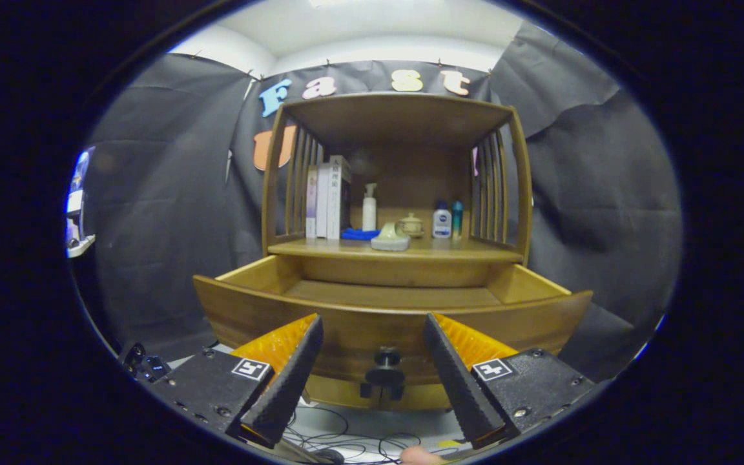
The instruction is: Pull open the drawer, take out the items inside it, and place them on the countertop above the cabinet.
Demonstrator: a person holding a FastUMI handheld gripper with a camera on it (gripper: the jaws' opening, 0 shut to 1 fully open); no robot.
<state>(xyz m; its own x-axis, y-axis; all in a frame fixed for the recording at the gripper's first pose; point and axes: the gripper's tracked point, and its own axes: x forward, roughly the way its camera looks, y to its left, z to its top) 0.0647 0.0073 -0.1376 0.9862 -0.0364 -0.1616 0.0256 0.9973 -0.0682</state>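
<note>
The brown wooden cabinet (pixel 398 129) stood against the black cloth, its wide wooden drawer (pixel 385 310) pulled out towards the gripper (pixel 372 336). The gripper's fingers were spread wide and held nothing, with the drawer's dark round knob (pixel 385 361) between them. On the wooden countertop (pixel 475 252) above stood upright books (pixel 328 197), a white pump bottle (pixel 369 208), a pale teapot (pixel 390 237) and small bottles (pixel 442 221).

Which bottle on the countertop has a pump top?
The tall white bottle beside the books; the short white one and teal one have plain caps.
</note>
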